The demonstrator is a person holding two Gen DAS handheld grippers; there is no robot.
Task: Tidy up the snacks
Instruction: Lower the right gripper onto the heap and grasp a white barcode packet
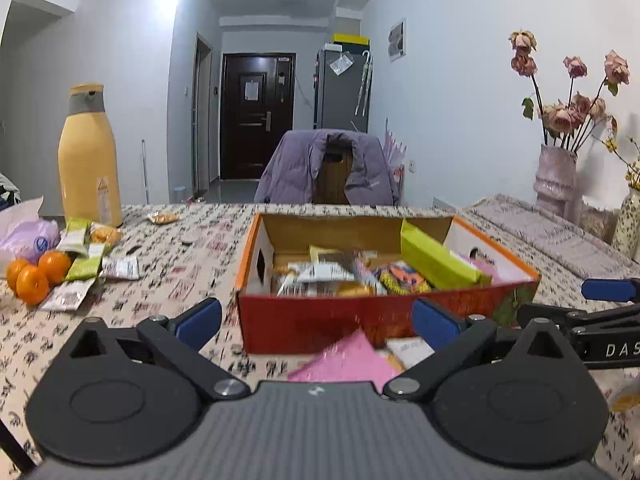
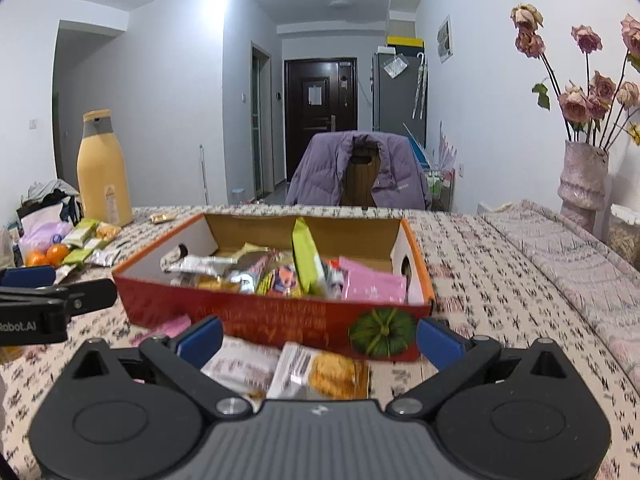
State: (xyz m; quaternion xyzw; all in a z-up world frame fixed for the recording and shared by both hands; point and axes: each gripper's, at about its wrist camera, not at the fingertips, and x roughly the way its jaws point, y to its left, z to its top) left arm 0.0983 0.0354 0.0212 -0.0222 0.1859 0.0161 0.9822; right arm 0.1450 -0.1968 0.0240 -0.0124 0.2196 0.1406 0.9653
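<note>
An orange-red cardboard box (image 1: pixel 304 322) (image 2: pixel 280 316) sits on the patterned tablecloth, holding several snack packets, among them a green pack (image 1: pixel 436 258) (image 2: pixel 306 256) and a pink pack (image 2: pixel 372 286). My left gripper (image 1: pixel 318 322) is open and empty, just in front of the box. A pink packet (image 1: pixel 344 360) lies on the cloth under it. My right gripper (image 2: pixel 320 338) is open and empty, in front of the box. A cracker packet (image 2: pixel 320 372) and a pale packet (image 2: pixel 244 364) lie between its fingers on the cloth.
Loose snack packets (image 1: pixel 86 264) and oranges (image 1: pixel 36 274) lie at the left by a tall yellow bottle (image 1: pixel 90 156). A vase of dried roses (image 1: pixel 558 174) stands at the right. A chair with a purple jacket (image 1: pixel 328 174) is behind the table.
</note>
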